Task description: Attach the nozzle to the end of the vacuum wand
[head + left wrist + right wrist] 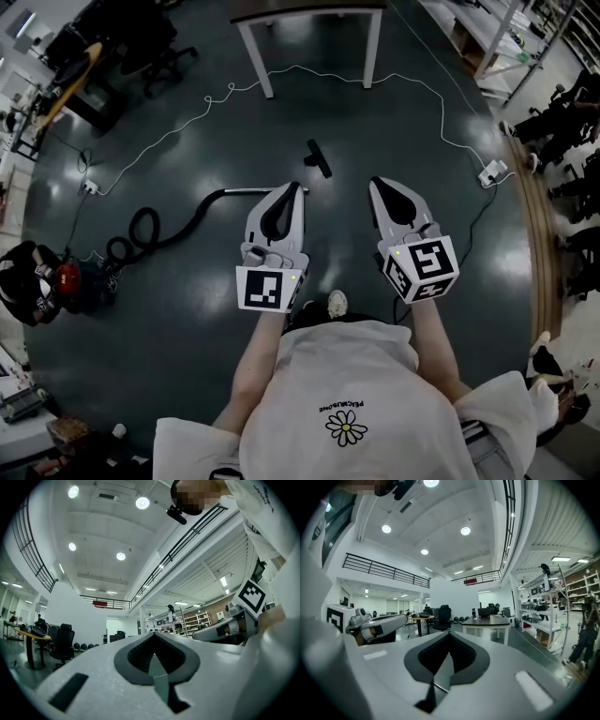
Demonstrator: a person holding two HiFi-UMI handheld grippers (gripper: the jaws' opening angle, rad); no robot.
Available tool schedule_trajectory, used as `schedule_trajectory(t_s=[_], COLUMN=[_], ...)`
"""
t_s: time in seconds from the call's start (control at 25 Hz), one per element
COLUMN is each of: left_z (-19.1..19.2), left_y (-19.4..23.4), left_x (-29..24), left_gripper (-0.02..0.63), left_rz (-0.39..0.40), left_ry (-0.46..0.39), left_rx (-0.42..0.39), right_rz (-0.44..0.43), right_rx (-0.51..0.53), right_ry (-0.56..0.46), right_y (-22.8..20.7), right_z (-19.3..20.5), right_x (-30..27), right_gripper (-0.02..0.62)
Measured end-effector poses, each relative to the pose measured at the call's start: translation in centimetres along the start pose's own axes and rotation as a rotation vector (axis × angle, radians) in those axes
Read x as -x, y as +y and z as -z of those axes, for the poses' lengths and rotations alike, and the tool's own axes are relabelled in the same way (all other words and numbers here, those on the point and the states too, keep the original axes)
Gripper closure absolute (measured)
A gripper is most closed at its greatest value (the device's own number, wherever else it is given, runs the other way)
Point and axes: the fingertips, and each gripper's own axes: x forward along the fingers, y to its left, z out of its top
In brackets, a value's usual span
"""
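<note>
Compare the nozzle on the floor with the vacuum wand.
The nozzle is black and short; the wand is pale, slim and longer. The nozzle lies loose by itself; the wand is joined to a black hose. The nozzle shows whole; the wand's free end is hidden behind the left gripper. Both lie on the dark floor, and neither is held.

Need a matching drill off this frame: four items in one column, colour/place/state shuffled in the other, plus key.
Things:
1. nozzle
2. hose
3. cable
4. right claw

Descriptions:
A. white, snaking across the floor past the table
B. shut, nothing held
C. black, short piece lying loose on the floor
D. black, coiled on the floor at the left of the head view

Pairs: 1-C, 2-D, 3-A, 4-B
</note>
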Motion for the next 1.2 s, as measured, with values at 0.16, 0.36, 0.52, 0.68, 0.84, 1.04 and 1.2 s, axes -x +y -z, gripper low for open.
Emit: schedule_trajectory(t_s=[0.16,0.36,0.52,0.68,0.84,1.04,1.2], left_z=[-0.7,1.5,3.3,6.7,11.9,21.2,33.6], left_y=[-1.4,0.6,3.6,7.7,14.6,19.7,20.1], left_x=[-2.2,-4.5,-5.7,-11.8,-16.9,-20.4,-19.8], left_gripper=[0.604,0.604,0.604,0.603,0.545,0.407,0.337], left_rz=[0.036,0.095,0.08,0.181,0.275,0.49,0.671], left_ry=[-0.09,0.022,-0.065,-0.006,0.116,0.298,0.574], left_rx=[0.021,-0.12,0.035,-0.067,-0.233,-0.23,-0.185], right_rz=[-0.057,-0.104,-0.136,-0.098,-0.124,-0.192,-0.311], right_rx=[0.004,-0.022,-0.039,-0.012,0.033,0.11,0.152], right_ry=[0.012,0.094,0.111,0.142,0.255,0.414,0.53], right_y=[-2.1,-2.8,-2.3,-6.9,-10.7,-13.5,-16.3], right_z=[0.7,1.2,1.8,1.8,3.8,7.8,13.8], right_x=[-1.0,-2.8,-6.3,-12.5,-19.6,-26.7,-31.8], right_gripper=[0.589,0.589,0.589,0.589,0.569,0.464,0.411])
